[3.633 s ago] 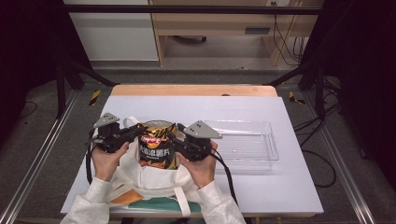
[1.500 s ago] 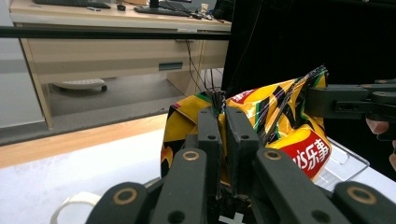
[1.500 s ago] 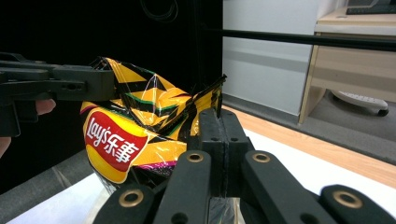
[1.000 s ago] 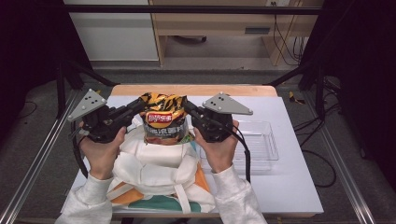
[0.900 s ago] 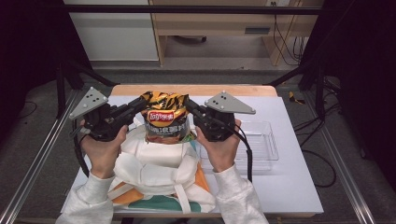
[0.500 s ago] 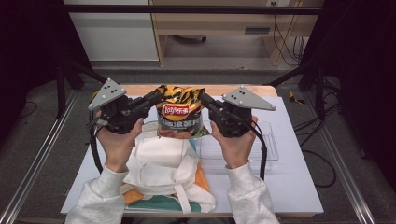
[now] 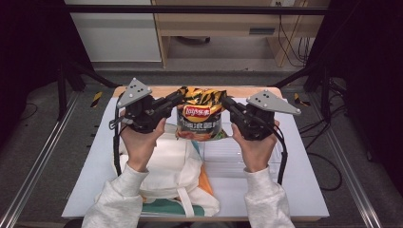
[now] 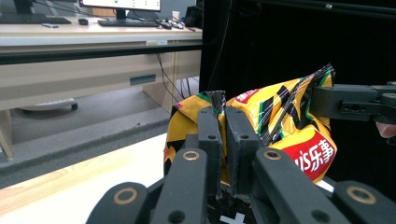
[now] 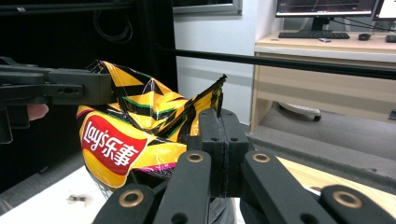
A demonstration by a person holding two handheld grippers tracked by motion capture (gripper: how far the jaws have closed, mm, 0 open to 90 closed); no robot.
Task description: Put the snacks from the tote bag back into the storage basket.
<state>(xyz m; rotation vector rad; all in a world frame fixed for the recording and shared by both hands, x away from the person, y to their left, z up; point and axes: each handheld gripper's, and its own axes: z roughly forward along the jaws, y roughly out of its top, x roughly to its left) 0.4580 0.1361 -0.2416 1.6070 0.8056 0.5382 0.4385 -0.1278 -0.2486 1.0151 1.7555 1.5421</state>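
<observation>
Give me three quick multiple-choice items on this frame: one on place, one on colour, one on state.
1. Where is the chip bag?
A. Lying in the clear tray
B. Held up above the table between both hand-held grippers
C. Inside the tote bag

2. What colour is the logo patch on the chip bag?
A. Red
B. Blue
C. Green

3. How do the jaws of the left hand-held gripper stand?
A. Wide open, nothing in them
B. Shut on a top corner of the chip bag
C. Shut on a tote strap

Answers: 1 B, the right hand-held gripper pinches the other top corner and the bag hangs over the tote bag and clear tray. 2 A, red patch with white lettering. 3 B, foil sticks out between the closed jaws.
</observation>
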